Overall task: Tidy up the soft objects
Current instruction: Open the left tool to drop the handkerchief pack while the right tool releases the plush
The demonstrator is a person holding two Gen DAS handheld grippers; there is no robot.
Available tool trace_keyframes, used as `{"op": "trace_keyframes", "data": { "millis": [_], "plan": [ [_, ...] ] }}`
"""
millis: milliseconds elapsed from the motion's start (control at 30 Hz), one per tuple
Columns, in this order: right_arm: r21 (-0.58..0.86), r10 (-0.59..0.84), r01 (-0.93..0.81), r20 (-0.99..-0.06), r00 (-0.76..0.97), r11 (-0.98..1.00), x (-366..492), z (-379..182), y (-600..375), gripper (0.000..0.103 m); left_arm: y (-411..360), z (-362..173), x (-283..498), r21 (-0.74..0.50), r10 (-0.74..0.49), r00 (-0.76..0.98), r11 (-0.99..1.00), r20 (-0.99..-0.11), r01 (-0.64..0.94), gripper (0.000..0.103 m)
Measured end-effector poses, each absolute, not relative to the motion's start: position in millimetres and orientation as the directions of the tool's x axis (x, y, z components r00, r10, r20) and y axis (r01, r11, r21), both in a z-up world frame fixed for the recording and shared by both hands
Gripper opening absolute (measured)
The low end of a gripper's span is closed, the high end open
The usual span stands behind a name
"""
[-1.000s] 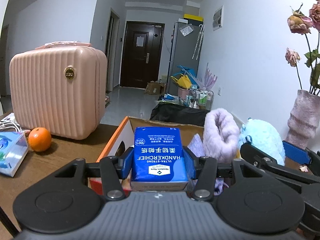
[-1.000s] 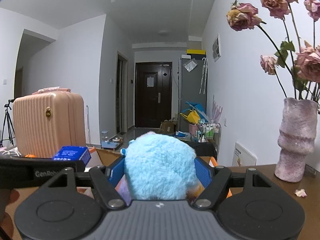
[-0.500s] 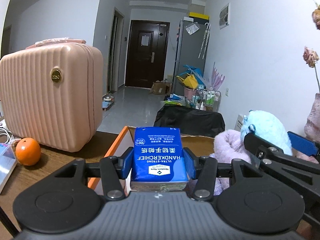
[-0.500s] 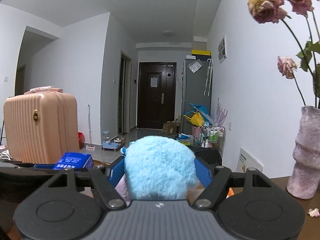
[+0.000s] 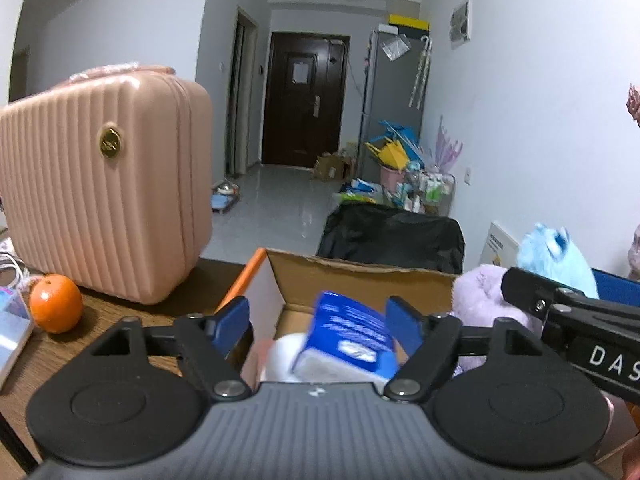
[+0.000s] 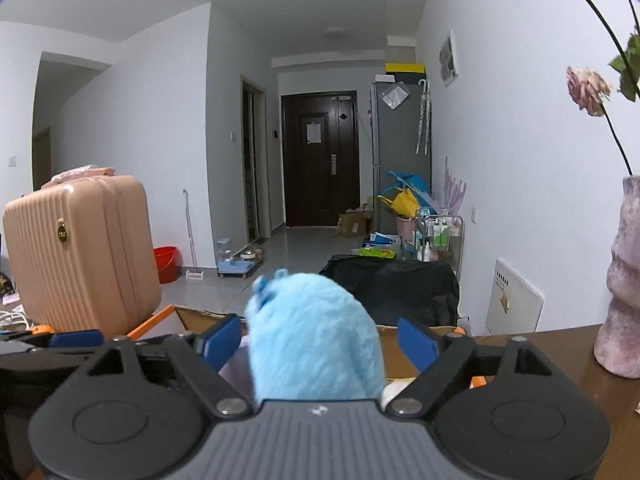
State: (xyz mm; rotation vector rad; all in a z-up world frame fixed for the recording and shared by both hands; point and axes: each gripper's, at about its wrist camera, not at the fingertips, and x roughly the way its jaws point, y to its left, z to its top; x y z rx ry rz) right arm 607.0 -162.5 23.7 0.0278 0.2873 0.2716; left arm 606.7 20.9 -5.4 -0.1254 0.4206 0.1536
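My left gripper (image 5: 318,316) hangs over the open cardboard box (image 5: 360,276), its jaws opening. The blue tissue pack (image 5: 346,334) tips loose between them, blurred, free of the left pad. A white soft thing (image 5: 286,356) lies below it in the box, and a lilac plush (image 5: 482,300) sits at the box's right side. My right gripper (image 6: 320,338) is over the same box (image 6: 192,312), jaws opening too. The light blue furry plush (image 6: 316,340) stands between its pads with gaps on both sides. That plush (image 5: 556,258) and the right gripper's finger (image 5: 560,300) show at the right of the left wrist view.
A pink ribbed suitcase (image 5: 104,208) stands on the wooden table left of the box, with an orange (image 5: 56,308) in front of it. A pinkish vase (image 6: 620,280) with dried roses stands at the right. A black chair back (image 5: 392,236) is behind the box.
Both grippers moved forward over the box. The left jaws widened and the tissue pack tilted out of their grip. The right jaws widened off the blue plush.
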Motion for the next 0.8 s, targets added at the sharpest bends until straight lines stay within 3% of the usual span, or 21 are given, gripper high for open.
{"op": "trace_keyframes", "data": {
  "millis": [167, 367, 800],
  "plan": [
    [0.09, 0.269, -0.254, -0.271, 0.924, 0.963, 606.1, 25.2, -167.8, 0.098, 22.8, -2.6, 602.8, -0.092, 0.146, 0.904, 0.976, -0.402, -0.199, 0.103],
    [0.116, 0.281, -0.259, -0.248, 0.927, 0.959, 599.9, 29.4, -173.7, 0.103, 26.3, 1.7, 599.3, -0.099, 0.17, 0.904, 0.969, -0.392, -0.225, 0.103],
    [0.102, 0.268, -0.251, -0.239, 0.933, 0.963, 578.4, 31.4, -175.5, 0.103, 29.4, 6.1, 589.4, -0.109, 0.182, 0.899, 0.964, -0.398, -0.243, 0.103]
  ]
}}
